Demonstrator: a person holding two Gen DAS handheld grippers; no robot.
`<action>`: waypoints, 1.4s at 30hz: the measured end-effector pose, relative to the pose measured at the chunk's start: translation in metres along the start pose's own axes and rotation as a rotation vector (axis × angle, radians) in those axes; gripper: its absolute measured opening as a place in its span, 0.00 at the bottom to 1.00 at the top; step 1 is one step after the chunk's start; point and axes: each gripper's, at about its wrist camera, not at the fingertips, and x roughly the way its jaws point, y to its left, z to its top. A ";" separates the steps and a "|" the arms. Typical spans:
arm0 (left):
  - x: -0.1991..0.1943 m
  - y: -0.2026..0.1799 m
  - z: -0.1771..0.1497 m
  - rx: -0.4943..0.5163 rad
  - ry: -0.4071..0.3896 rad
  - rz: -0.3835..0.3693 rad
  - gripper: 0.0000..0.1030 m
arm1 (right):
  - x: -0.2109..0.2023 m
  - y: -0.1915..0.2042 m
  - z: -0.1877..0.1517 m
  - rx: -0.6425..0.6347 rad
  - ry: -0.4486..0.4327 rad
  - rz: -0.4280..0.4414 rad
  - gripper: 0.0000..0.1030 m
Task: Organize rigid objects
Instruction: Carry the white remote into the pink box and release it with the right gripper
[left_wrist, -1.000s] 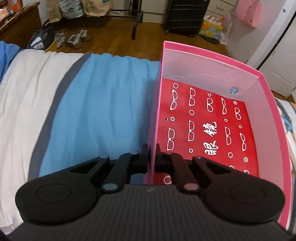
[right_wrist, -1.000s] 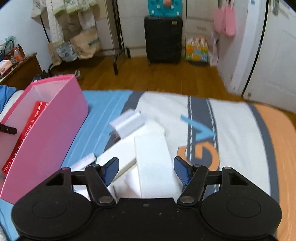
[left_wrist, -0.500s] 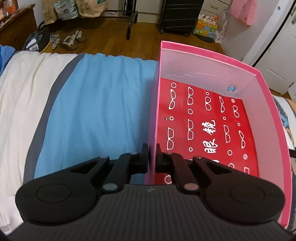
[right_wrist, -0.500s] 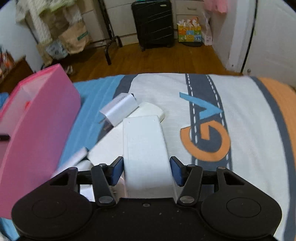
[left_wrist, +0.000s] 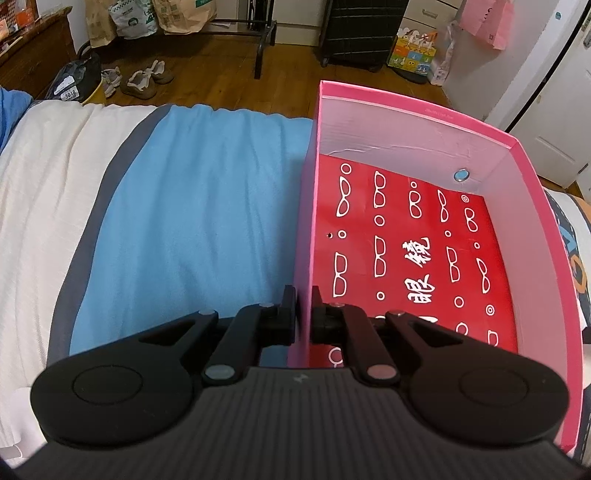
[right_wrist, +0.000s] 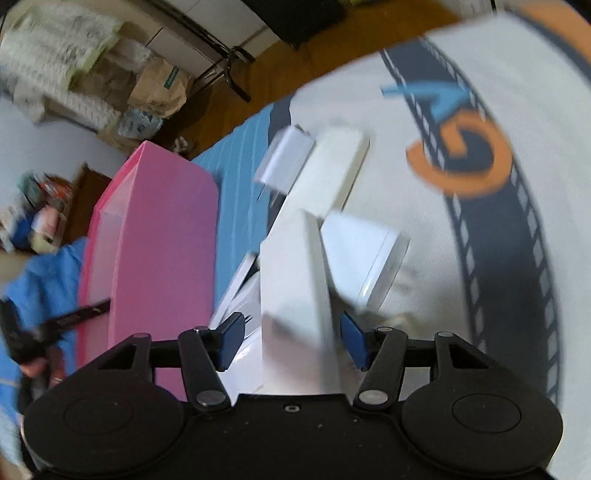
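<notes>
In the left wrist view, the left claw is clamped on the near left wall of a pink box, one finger outside the wall and one inside. The box sits on a bed with a blue and white cover. A red card with white glasses drawings lies flat on the box's floor, and a small round silver thing shows low on the box's far wall. Beyond the box, shoes and paper bags are on the wooden floor. The right wrist view is tilted and blurred. The right claw stands apart around a long white box, which lies between its blue pads just right of the pink box. Its jaws have just widened a little, and whether the pads touch the white box I cannot tell. More white boxes lie heaped on the bed past it, right of the pink box.
</notes>
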 end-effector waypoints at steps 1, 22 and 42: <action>0.000 0.000 0.000 -0.001 0.000 -0.001 0.05 | 0.001 -0.003 -0.001 0.021 0.002 0.014 0.61; -0.002 -0.003 0.000 0.007 0.007 0.019 0.04 | -0.041 0.131 -0.037 -0.431 -0.337 -0.045 0.20; 0.000 -0.001 -0.005 0.037 0.021 0.001 0.04 | 0.136 0.296 -0.077 -0.957 -0.265 -0.489 0.19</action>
